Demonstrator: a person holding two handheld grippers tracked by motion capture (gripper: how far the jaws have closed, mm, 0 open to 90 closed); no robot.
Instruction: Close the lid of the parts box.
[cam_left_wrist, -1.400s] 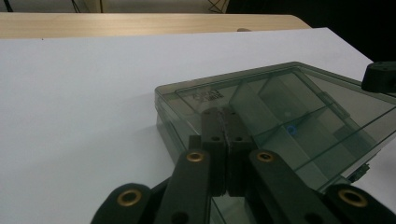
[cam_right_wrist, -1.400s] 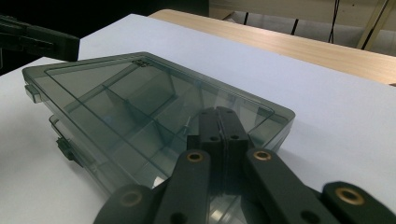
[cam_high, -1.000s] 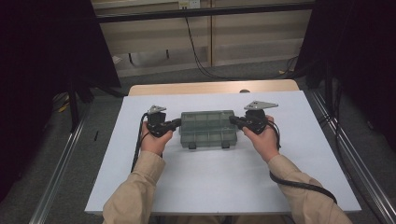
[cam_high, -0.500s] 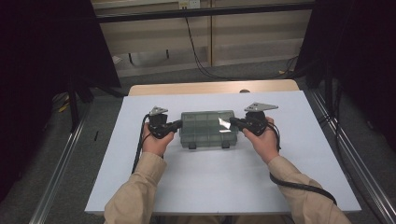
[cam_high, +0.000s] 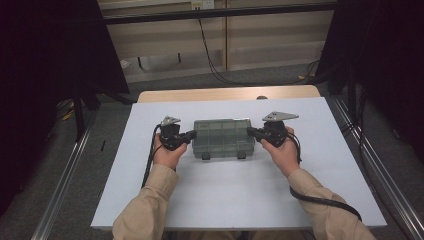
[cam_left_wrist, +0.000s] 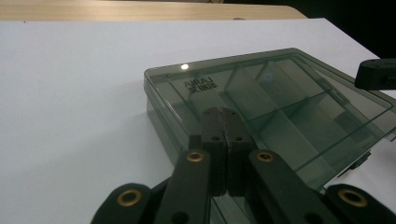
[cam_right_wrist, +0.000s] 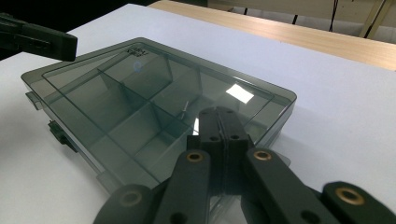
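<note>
A translucent grey compartment box (cam_high: 222, 136) with its lid down lies flat at the middle of the white sheet (cam_high: 240, 190). My left gripper (cam_high: 192, 135) is at the box's left end and my right gripper (cam_high: 249, 132) at its right end, tips pointing inward at each other. In the left gripper view the jaws are pressed together with nothing between them, the left gripper (cam_left_wrist: 222, 113) over the lid's near edge of the box (cam_left_wrist: 275, 93). My right gripper (cam_right_wrist: 218, 112) is likewise shut over the box (cam_right_wrist: 126, 93). Whether the tips touch the lid I cannot tell.
Two latches (cam_high: 205, 156) sit on the box's front side. The wooden tabletop (cam_high: 225, 94) shows beyond the sheet. Metal rails (cam_high: 65, 180) run along both sides of the table, and a black cable (cam_high: 325, 202) trails from the right gripper across the sheet.
</note>
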